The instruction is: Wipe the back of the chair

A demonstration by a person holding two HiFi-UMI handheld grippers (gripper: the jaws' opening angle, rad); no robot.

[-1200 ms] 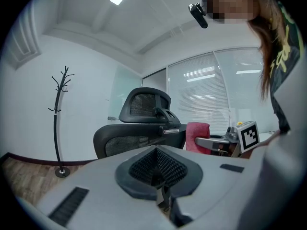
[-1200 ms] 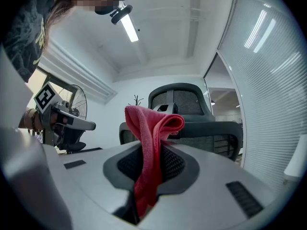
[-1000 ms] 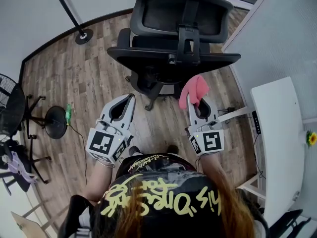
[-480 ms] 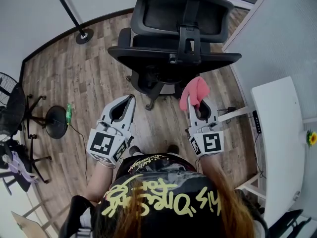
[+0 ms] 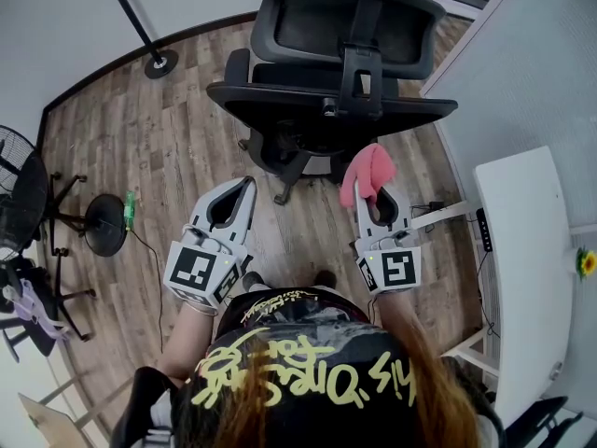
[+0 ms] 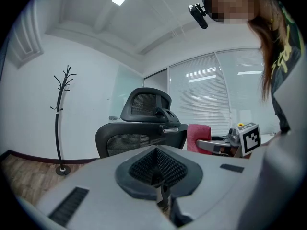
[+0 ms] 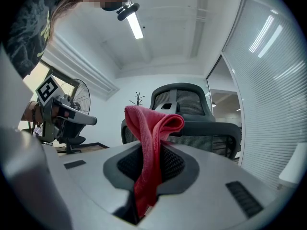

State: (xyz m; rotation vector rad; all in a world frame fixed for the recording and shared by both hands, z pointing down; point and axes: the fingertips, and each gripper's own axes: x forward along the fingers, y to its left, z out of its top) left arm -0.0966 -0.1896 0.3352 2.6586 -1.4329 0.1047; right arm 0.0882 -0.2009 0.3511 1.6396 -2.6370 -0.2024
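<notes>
A black mesh office chair (image 5: 331, 73) stands ahead of me with its back (image 5: 328, 110) turned toward me; it also shows in the left gripper view as the chair (image 6: 144, 128) and in the right gripper view as the chair (image 7: 192, 114). My right gripper (image 5: 373, 194) is shut on a folded red cloth (image 5: 368, 171), just short of the chair back; the cloth (image 7: 151, 143) sticks up from between the jaws. My left gripper (image 5: 235, 199) is shut with nothing in it, level with the right one and below the chair's left side.
A white desk (image 5: 527, 278) stands at the right, with a grey wall (image 5: 522, 73) beside the chair. A coat stand base (image 5: 160, 62) is at the back left. A floor fan (image 5: 23, 203) and a round stool base (image 5: 104, 227) stand at the left on the wood floor.
Both grippers hold nearly still. The view has shifted slightly, so the chair sits a little further right in the frame.
</notes>
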